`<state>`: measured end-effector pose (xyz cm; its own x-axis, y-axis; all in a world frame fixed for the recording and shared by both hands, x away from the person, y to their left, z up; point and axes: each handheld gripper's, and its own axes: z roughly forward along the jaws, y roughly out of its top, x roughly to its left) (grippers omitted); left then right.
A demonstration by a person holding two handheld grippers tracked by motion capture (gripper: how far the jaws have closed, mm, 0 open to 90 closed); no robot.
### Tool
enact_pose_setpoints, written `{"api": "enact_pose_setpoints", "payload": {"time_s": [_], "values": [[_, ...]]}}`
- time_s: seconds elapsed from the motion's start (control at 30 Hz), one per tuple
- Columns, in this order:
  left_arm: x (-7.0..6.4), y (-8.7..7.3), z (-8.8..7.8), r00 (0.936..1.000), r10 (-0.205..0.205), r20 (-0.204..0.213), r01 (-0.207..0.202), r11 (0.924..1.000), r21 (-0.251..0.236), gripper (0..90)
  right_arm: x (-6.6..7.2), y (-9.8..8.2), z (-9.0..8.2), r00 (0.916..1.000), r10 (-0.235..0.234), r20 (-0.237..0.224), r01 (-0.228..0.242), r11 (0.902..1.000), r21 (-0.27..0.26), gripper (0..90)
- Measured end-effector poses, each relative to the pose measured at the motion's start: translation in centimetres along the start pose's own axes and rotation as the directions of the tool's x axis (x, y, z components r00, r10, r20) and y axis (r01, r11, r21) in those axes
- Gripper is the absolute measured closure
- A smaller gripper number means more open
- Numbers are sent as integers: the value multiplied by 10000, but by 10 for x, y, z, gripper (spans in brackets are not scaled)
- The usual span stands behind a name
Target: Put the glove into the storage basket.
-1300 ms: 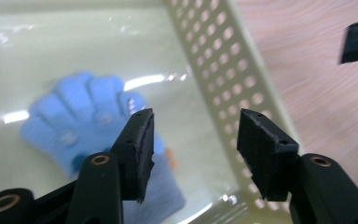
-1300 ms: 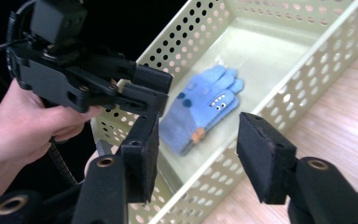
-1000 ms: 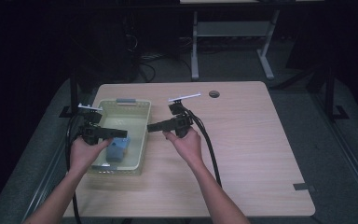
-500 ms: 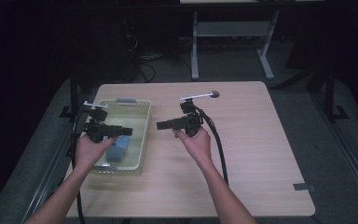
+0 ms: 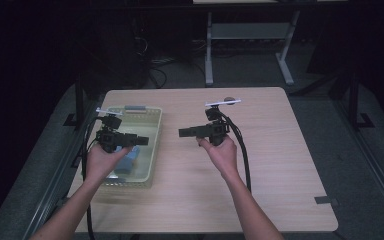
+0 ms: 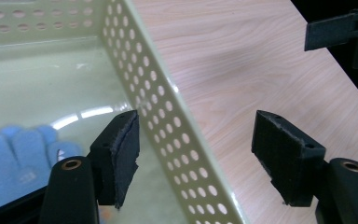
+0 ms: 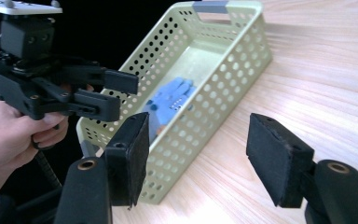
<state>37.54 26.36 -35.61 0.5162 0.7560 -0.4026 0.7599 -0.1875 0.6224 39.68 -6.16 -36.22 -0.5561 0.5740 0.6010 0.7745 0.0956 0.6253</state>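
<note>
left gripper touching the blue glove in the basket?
Apart. In the left gripper view the left gripper has open, empty jaws straddling the basket wall, above the blue glove on its floor.

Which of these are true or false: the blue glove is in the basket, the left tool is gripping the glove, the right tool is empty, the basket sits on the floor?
1. The blue glove lies in the basket. True.
2. The left tool grips the glove. False: its jaws stand open with nothing pressed between them.
3. The right tool holds nothing. True.
4. The basket sits on the floor. False: it rests on the wooden table.
</note>
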Motion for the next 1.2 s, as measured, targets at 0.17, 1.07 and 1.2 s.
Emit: {"api": "enact_pose_setpoints", "payload": {"time_s": [0.17, 1.07, 1.2], "values": [[-8, 3, 7, 9996, 9, 267, -7, 10000, -88, 313, -9, -5, -12, 9999, 130, 79, -130, 9999, -41, 386], [-63, 13, 34, 9891, 826, 1222, -784, 9962, -392, 273, -39, -23, -70, 9969, 675, 405, -649, 9959, -638, 354], [-72, 12, 41, 9859, 966, 1364, -924, 9950, -365, 270, -44, -28, -79, 9960, 730, 522, -693, 9952, -696, 349]]}}
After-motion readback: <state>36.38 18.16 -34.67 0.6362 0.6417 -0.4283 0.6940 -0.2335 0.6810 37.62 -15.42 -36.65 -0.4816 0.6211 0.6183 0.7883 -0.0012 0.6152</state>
